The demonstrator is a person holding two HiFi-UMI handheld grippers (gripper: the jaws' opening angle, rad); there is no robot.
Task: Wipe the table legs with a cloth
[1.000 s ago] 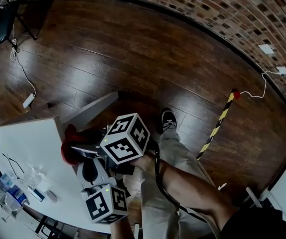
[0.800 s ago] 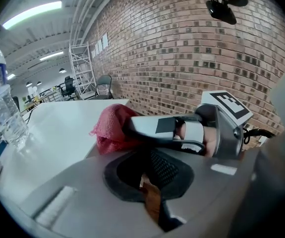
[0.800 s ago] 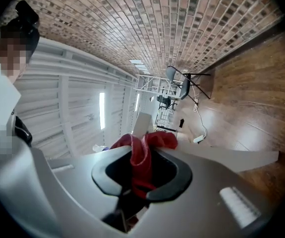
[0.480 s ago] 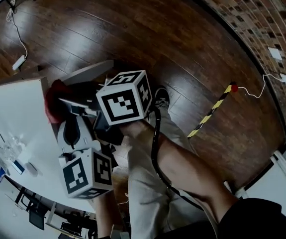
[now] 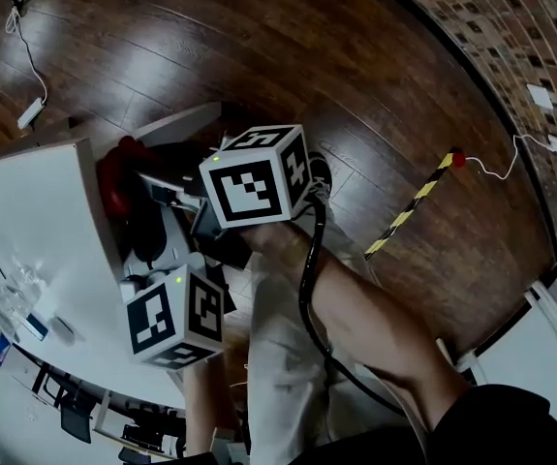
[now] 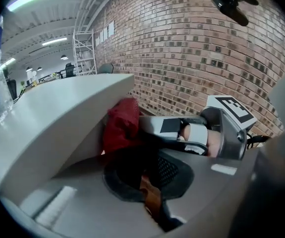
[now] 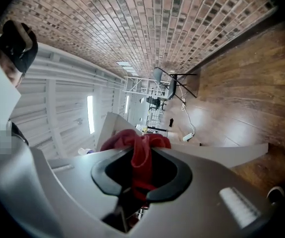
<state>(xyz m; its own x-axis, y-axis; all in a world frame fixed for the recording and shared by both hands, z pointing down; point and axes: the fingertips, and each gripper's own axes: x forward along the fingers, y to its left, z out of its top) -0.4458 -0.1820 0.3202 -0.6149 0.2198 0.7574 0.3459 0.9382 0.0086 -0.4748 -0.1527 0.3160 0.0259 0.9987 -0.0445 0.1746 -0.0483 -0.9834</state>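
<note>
A red cloth (image 5: 115,174) is bunched against the white table's (image 5: 36,231) edge, just above the pale table leg (image 5: 176,122) that runs out over the floor. My right gripper (image 5: 154,190) is shut on the cloth, and in the right gripper view the red cloth (image 7: 143,151) hangs between the jaws of the right gripper (image 7: 141,168). My left gripper (image 5: 150,248) lies below it along the table edge, shut and empty. The left gripper view shows the cloth (image 6: 120,125) beside the table edge (image 6: 58,118).
The person's leg and black shoe (image 5: 317,177) stand close beside the grippers. A yellow-black striped pole (image 5: 412,211), a power strip (image 5: 28,114) and cables lie on the wooden floor. Plastic bottles (image 5: 2,308) stand on the table. A brick wall (image 5: 510,56) curves behind.
The head camera has swung, so the table sits further left. The right gripper, still holding the red cloth, has shifted along the table edge toward the leg. The left gripper followed.
</note>
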